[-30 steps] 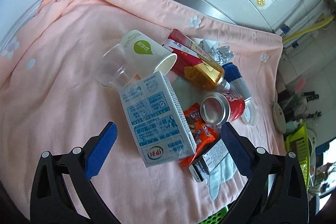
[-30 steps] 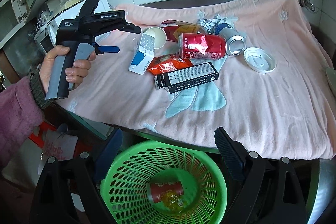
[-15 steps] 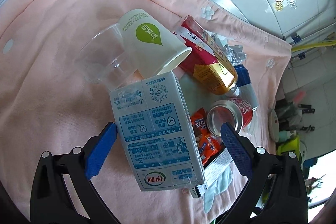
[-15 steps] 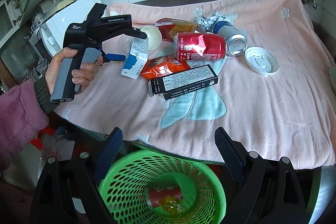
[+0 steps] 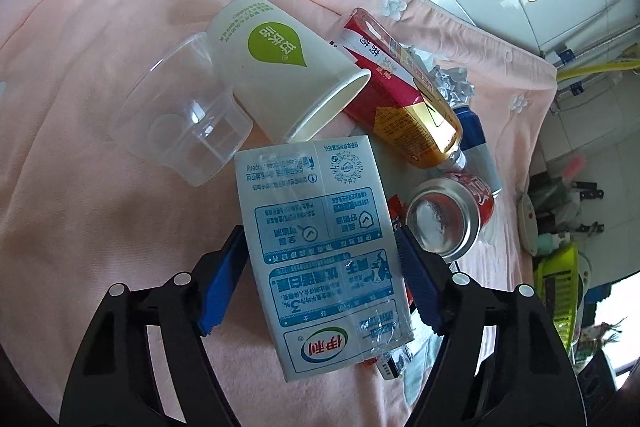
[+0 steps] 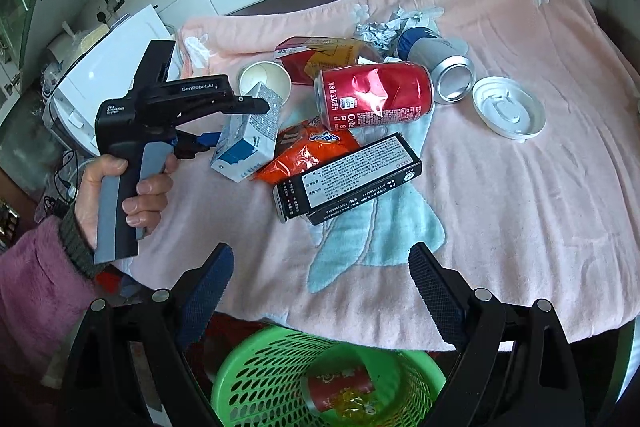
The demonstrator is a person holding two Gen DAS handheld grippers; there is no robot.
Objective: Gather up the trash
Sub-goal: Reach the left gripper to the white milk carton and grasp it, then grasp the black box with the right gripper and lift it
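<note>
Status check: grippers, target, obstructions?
Left gripper closing around milk carton on towel. Right gripper open, empty, above green basket. Carton's far edge leans on snack wrapper.

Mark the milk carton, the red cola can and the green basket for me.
milk carton (image 5: 320, 243): left wrist view, middle of its printed top face.
red cola can (image 6: 376, 95): right wrist view, middle of its dented side.
green basket (image 6: 260, 383): right wrist view, left mesh wall.

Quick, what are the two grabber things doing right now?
Left gripper: closed on the milk carton, fingers on both sides.
Right gripper: open, holding nothing, above the green basket.
</note>
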